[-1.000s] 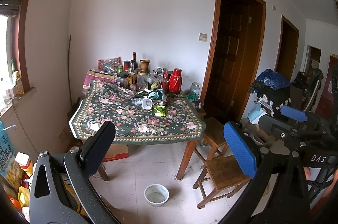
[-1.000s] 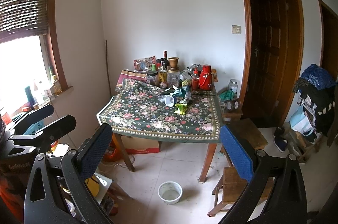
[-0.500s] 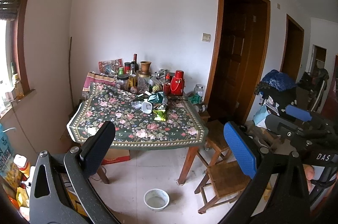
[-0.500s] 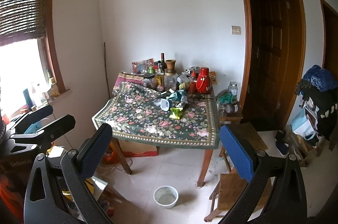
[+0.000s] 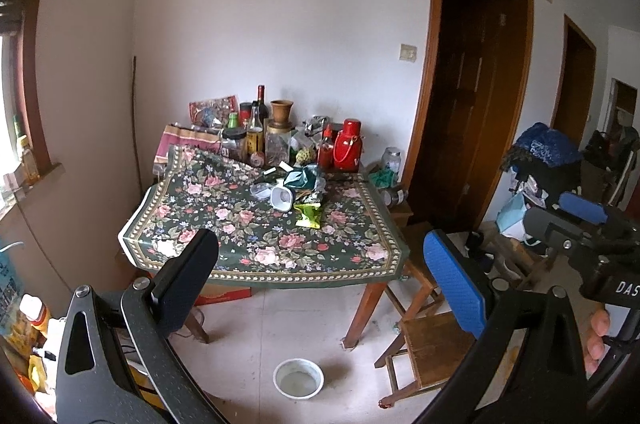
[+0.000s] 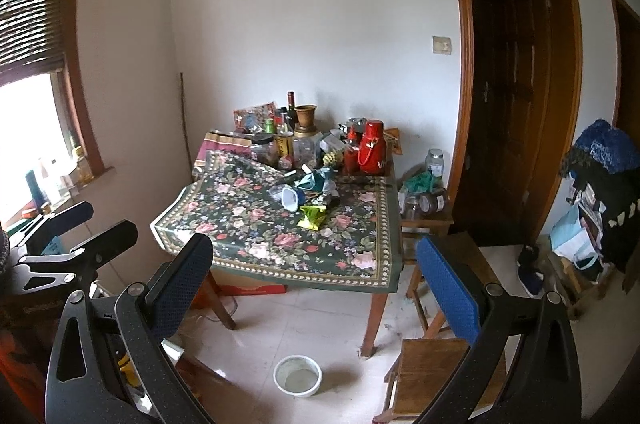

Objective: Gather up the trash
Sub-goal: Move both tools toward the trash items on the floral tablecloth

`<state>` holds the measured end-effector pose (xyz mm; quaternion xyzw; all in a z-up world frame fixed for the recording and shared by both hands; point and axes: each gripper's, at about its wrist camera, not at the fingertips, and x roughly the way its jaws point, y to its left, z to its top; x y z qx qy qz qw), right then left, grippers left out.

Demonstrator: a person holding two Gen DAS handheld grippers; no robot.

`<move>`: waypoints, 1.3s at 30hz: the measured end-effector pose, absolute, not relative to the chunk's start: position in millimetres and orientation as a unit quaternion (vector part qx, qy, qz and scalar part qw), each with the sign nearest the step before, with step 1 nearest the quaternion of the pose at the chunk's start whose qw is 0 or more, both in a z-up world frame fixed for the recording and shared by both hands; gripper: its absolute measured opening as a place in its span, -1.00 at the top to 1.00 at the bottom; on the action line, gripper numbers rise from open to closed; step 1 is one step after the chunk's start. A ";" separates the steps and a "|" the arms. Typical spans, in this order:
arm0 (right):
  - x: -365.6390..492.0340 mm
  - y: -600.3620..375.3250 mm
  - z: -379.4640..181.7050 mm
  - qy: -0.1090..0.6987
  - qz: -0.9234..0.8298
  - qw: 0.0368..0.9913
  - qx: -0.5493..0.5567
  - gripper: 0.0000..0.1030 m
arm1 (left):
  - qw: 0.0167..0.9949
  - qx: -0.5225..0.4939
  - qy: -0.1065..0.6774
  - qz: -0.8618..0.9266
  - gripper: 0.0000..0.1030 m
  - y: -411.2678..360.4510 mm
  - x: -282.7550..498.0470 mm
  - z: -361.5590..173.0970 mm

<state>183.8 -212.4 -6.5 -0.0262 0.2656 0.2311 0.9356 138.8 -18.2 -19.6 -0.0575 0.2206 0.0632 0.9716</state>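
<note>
A table with a floral cloth stands against the far wall. On it lies trash: a yellow-green wrapper, a tipped white cup and a crumpled teal wrapper. My left gripper is open and holds nothing, well short of the table. My right gripper is open too, equally far back. Each gripper shows at the edge of the other's view.
Bottles, jars and a red thermos crowd the table's far edge. A white bowl sits on the tiled floor in front. Wooden stools stand right of the table. Dark doors are at right, a window sill at left.
Both views tilted upward a little, so the table sits lower in frame. Both grippers stayed open and empty.
</note>
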 end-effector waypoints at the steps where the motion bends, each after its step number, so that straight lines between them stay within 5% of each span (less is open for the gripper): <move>1: 191.0 -210.8 -9.0 0.269 0.227 0.936 -0.025 -0.97 | 0.971 -0.061 0.224 0.063 -1.00 -13.2 148.4 -21.9; 22: 364.8 -86.5 -47.6 0.346 0.129 0.929 0.016 -0.97 | 0.953 -0.076 0.293 0.023 -0.81 166.0 387.0 -60.1; 39: 513.2 -63.9 -104.5 0.439 0.158 0.884 0.030 -0.97 | 0.900 -0.125 0.418 0.014 -0.61 183.2 524.4 -152.6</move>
